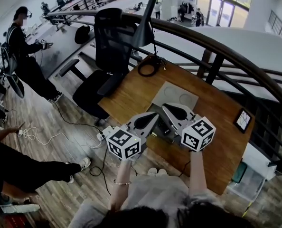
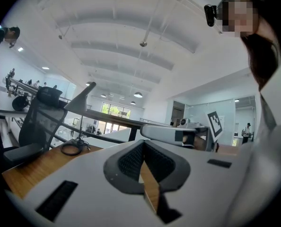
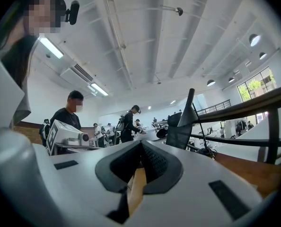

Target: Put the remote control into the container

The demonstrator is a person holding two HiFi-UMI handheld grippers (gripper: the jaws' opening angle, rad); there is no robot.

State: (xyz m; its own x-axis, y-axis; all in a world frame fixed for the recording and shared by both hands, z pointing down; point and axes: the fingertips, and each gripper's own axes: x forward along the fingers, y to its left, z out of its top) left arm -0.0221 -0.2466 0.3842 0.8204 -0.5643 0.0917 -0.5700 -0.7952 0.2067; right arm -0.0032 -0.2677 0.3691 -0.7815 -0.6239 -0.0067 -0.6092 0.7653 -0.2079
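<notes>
a: what's nearest?

b: the two grippers, held low over the near side of the wooden table [image 1: 131, 91]. the left gripper [image 1: 154, 117] has its jaws pressed together with nothing between them. the right gripper [image 1: 167, 107] is the same, closed and empty. their tips lean toward each other.

a: and the remote?

b: between them, just past the tips, lies a long dark thing that i take for the remote control [image 1: 161, 126]. it's flat on the table, at the near edge of the container. the grippers hide part of it, so i can't tell whether the two touch.

a: the container?

b: a shallow grey tray [image 1: 178, 89] with two round hollows. it looks empty.

a: which step, then?

b: the very start, i'd say: nothing gripped. one gripper needs to open, come down across the remote's narrow width, close, lift, then carry it the short way forward into the tray.

a: farther off?

b: a coiled cable [image 1: 149, 65], a lamp [image 1: 145, 27] at the far edge and an office chair [image 1: 108, 46] beyond it.
</notes>
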